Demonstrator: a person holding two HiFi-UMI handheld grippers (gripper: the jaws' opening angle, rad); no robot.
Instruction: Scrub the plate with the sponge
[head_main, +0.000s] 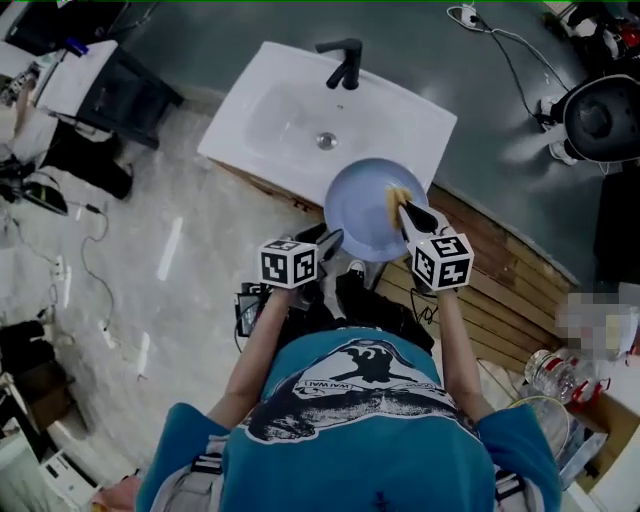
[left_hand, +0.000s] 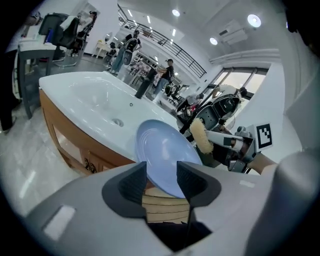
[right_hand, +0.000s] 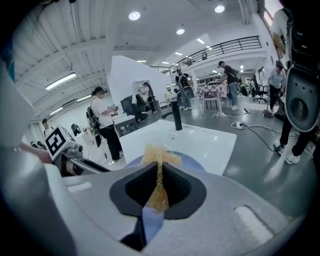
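A pale blue plate (head_main: 370, 205) hangs tilted over the front right corner of the white sink (head_main: 280, 120). My left gripper (head_main: 330, 240) is at the plate's near left rim. In the left gripper view the plate (left_hand: 160, 150) faces me, its lower rim lying between the widely spread jaws of the left gripper (left_hand: 161, 172); the pads do not visibly press it. My right gripper (head_main: 405, 210) is shut on a yellow sponge (head_main: 398, 195), squeezed thin, which lies against the plate's right side. The right gripper view shows the sponge (right_hand: 159, 160) over the plate (right_hand: 195, 161).
A black faucet (head_main: 345, 60) stands at the sink's far edge. A wooden slatted platform (head_main: 500, 290) runs right of the sink. Glass vessels (head_main: 550, 375) sit at the lower right, a black machine (head_main: 600, 120) at the upper right. Cables cross the floor; people stand in the background.
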